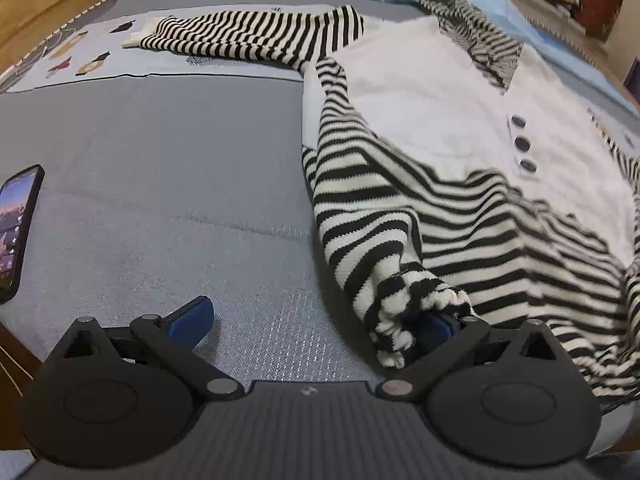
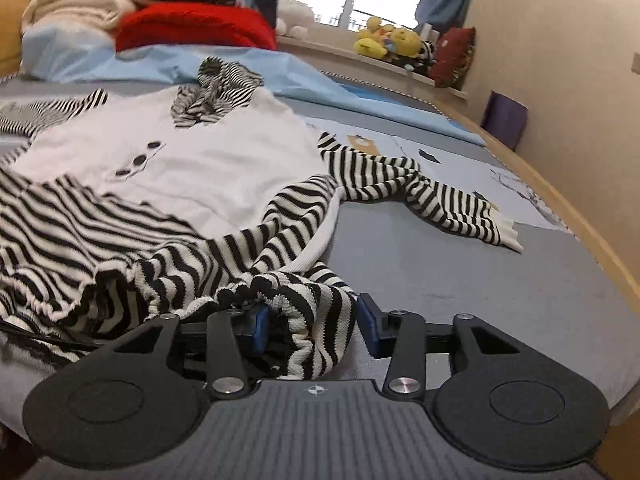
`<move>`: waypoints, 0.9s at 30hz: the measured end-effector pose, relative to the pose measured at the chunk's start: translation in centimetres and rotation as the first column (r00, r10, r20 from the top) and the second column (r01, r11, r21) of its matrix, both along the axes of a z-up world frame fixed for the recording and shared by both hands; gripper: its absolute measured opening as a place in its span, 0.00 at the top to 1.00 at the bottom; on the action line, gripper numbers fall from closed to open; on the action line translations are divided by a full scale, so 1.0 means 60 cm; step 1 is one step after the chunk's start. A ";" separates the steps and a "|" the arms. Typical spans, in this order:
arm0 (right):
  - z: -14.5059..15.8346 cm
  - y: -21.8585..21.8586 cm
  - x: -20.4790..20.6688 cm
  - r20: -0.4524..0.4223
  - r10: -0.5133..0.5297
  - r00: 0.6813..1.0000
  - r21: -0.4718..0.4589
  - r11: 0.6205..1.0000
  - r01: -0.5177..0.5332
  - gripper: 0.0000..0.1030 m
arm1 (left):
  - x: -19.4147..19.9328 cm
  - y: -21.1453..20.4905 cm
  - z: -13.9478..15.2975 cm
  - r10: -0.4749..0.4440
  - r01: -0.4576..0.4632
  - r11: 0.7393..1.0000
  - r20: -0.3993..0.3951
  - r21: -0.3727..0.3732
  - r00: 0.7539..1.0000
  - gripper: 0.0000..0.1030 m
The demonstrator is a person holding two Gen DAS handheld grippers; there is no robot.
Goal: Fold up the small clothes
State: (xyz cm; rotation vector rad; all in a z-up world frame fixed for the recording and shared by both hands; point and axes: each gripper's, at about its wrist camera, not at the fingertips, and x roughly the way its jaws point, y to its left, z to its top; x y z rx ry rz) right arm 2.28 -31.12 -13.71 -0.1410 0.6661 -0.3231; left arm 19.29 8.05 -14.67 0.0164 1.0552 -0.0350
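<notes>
A small black-and-white striped garment with a white front panel [image 1: 432, 92] and dark buttons [image 1: 522, 144] lies spread on the grey bed; it also shows in the right wrist view [image 2: 208, 160]. Its left sleeve [image 1: 248, 36] stretches out flat. My left gripper [image 1: 320, 324] is open, with its right finger tucked under the bunched striped hem [image 1: 404, 292]. My right gripper [image 2: 314, 320] is open, with a fold of the striped hem [image 2: 316, 320] lying loosely between its blue pads [image 2: 370, 320]. The right sleeve [image 2: 432, 196] lies out to the right.
A phone [image 1: 16, 232] lies at the left on the grey mattress [image 1: 160, 160]. A blue sheet [image 2: 280, 76] and piled red and cream clothes [image 2: 192, 28] are at the head. Plush toys [image 2: 392, 40] sit on the window ledge. The wooden bed edge [image 2: 580, 216] runs along the right.
</notes>
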 end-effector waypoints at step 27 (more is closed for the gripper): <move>-0.008 -0.070 -0.074 -0.160 0.034 0.986 0.271 0.962 0.011 0.42 | -0.133 -0.008 0.025 -0.288 0.254 0.932 0.105 0.260 0.952 0.40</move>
